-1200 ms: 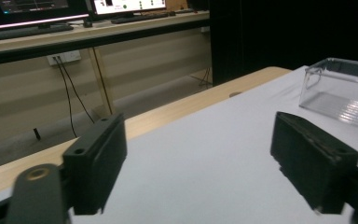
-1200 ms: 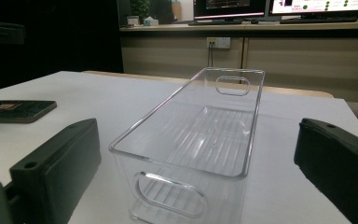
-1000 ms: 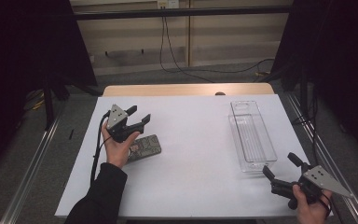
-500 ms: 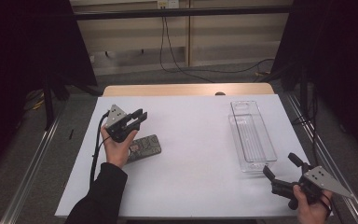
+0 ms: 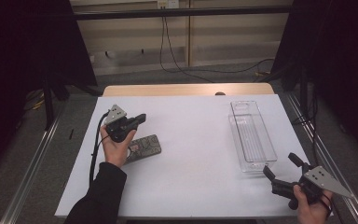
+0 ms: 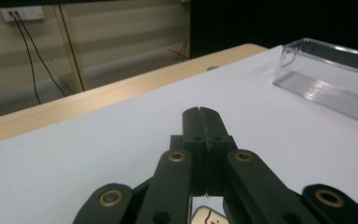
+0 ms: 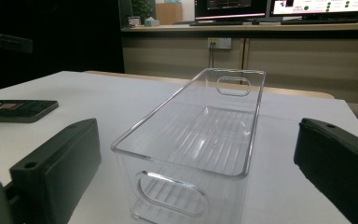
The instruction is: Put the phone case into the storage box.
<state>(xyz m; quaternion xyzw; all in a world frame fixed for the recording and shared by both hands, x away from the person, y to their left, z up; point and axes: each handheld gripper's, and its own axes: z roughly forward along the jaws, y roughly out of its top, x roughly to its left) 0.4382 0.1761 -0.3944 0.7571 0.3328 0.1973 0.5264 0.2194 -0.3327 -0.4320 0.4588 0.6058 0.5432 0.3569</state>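
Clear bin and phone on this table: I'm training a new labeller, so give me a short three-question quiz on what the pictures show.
1. True or false: the left gripper is clamped on the phone.
2. Which gripper faces the short end of the clear bin with its jaws wide apart? A) left B) right C) both
3. Fill in: the clear bin holds ____.

Key
1. False. Its jaws have just been closing and now meet with nothing between them; the phone lies flat on the white table beside the hand.
2. B, the right gripper.
3. Nothing; it is empty.
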